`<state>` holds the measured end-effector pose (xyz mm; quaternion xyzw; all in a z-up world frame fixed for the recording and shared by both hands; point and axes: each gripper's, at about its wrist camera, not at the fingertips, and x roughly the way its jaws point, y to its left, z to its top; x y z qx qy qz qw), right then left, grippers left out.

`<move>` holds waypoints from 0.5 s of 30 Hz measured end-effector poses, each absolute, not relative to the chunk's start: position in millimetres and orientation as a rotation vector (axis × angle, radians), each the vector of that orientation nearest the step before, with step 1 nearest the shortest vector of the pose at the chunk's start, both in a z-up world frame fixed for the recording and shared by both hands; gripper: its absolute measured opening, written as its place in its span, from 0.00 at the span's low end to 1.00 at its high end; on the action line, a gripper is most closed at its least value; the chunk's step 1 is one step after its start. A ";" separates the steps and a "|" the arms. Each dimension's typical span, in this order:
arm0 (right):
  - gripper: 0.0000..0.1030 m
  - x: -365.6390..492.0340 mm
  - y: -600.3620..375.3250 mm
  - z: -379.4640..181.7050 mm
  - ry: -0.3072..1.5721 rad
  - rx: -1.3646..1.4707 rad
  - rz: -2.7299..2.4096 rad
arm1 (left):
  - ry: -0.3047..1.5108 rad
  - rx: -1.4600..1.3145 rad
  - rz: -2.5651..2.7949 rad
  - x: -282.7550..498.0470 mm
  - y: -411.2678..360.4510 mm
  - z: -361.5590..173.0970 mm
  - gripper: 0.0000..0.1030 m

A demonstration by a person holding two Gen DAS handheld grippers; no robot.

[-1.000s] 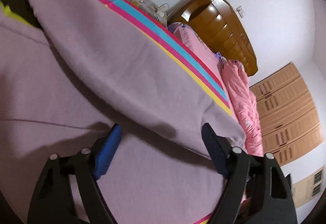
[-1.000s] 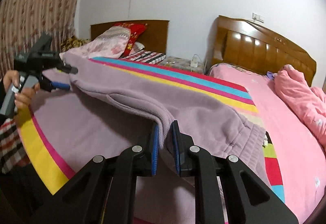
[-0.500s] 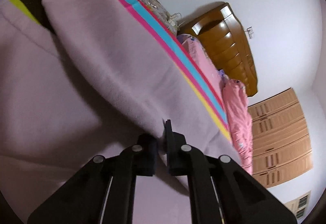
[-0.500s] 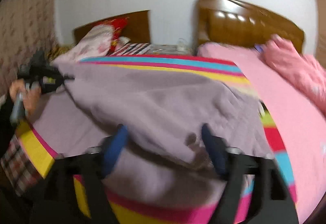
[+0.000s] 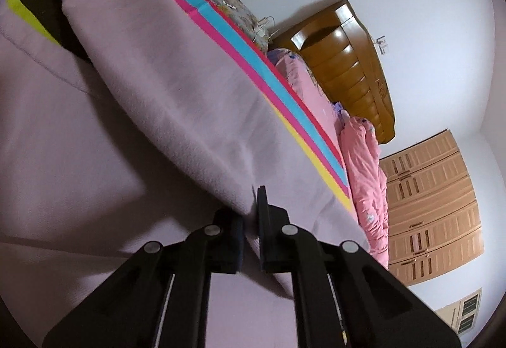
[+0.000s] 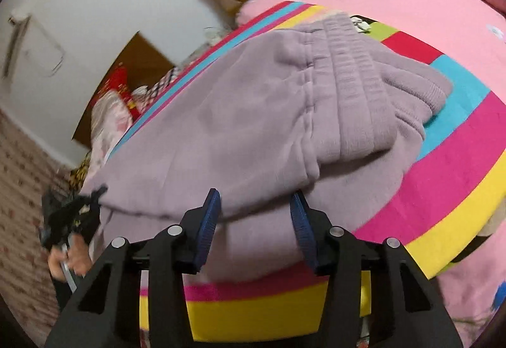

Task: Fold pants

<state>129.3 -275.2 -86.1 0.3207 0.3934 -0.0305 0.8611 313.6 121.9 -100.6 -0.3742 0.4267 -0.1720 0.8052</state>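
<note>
We fold the soft lilac fleece pants [image 6: 253,126] on a striped pink, blue and yellow blanket [image 6: 458,164] spread over the bed. Our left gripper [image 5: 249,221] has its jaws pinched nearly together on the folded edge of the fabric. Our right gripper [image 6: 256,215] has just been closing from a wider gape, and its blue pads [image 6: 210,218] now straddle the near fold at half width, not yet pressing. To do this well, we judge both grips should hold all layers before lifting together, keeping edges aligned.
</note>
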 end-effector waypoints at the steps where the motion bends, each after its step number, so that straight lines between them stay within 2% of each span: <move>1: 0.47 131.3 -273.3 -84.6 0.825 0.668 -0.076 | 0.918 -0.800 -0.368 313.4 122.0 -102.6 0.08; 3: 0.47 135.8 -274.6 -86.6 0.823 0.696 -0.106 | 0.931 -0.806 -0.356 311.4 124.7 -109.2 0.11; 5: 0.45 135.9 -276.3 -86.5 0.804 0.720 -0.120 | 0.932 -0.816 -0.350 310.7 129.8 -114.3 0.20; 8: 0.44 133.0 -280.1 -88.7 0.780 0.725 -0.134 | 0.907 -0.819 -0.349 312.4 139.1 -113.5 0.23; 9: 0.41 131.9 -280.8 -89.0 0.772 0.729 -0.137 | 0.899 -0.811 -0.335 313.8 141.2 -111.7 0.24; 10: 0.40 130.8 -281.9 -89.6 0.765 0.734 -0.142 | 0.887 -0.803 -0.308 316.2 145.9 -109.6 0.31; 11: 0.36 130.1 -285.0 -92.0 0.759 0.743 -0.144 | 0.877 -0.807 -0.291 316.9 149.7 -109.7 0.32; 12: 0.29 128.4 -287.5 -93.1 0.754 0.752 -0.148 | 0.867 -0.818 -0.284 318.2 154.0 -110.2 0.30; 14: 0.21 127.6 -291.4 -95.3 0.743 0.752 -0.140 | 0.866 -0.806 -0.288 321.7 158.5 -113.0 0.06; 15: 0.18 127.7 -293.0 -96.3 0.742 0.756 -0.131 | 0.864 -0.784 -0.287 321.5 159.4 -113.8 0.06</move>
